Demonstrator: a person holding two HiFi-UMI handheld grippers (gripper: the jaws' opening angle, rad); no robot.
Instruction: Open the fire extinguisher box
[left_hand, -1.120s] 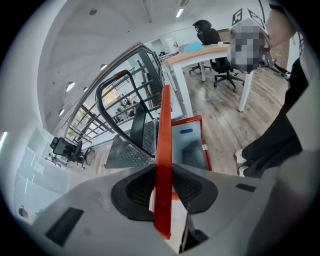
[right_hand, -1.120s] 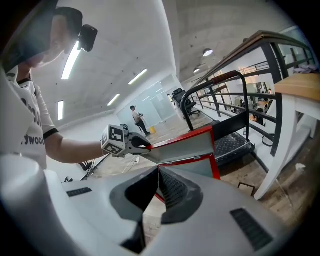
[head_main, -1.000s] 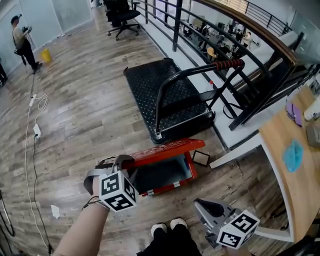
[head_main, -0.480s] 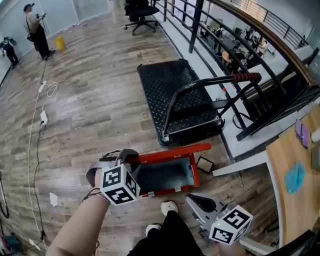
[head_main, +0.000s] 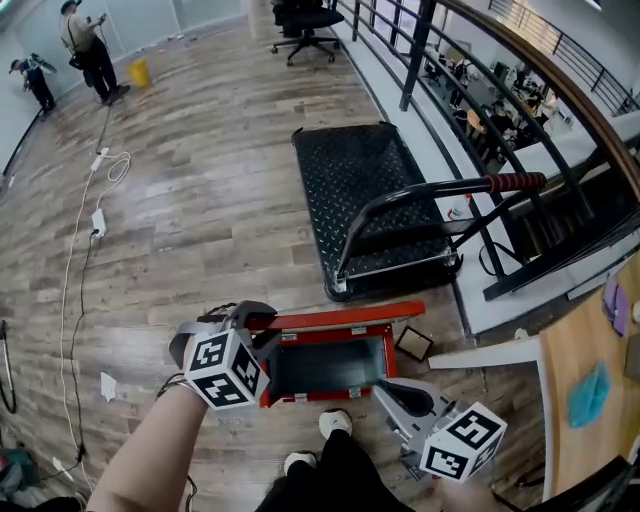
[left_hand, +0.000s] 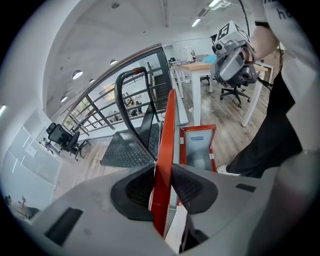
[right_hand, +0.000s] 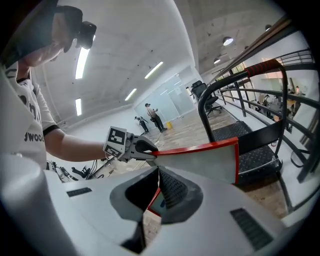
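**Holding the lid up while my right claw comes in to the box**

My left claw (left_hand: 162, 186) is clamped on the left end of the red lid (head_main: 340, 318). Its pads press on both faces of the edge, and that grip has neither loosened nor tightened over the last second. The lid stands on edge along the back of the fire extinguisher box (head_main: 330, 368). The box lies on the wooden floor (head_main: 200, 220) just in front of my shoe (head_main: 335, 422), and its grey inside is bare as far as I can see.

What has changed is on the other side. A second ago my right claw (head_main: 390, 392) hung apart from the box, down by my feet. Now its tip is at the box's front right corner. Its jaws stand narrow, with a strip of the box's red rim showing in the slit between them. I cannot tell whether the pads press on that rim or only frame it.

I judge the opening all but done, since the lid is up and the inside is exposed. What remains is probably to steady the box with the right claw and tip the lid fully back, toward the black platform trolley (head_main: 370, 190) behind. The risk is that the lid drops shut when I let go.
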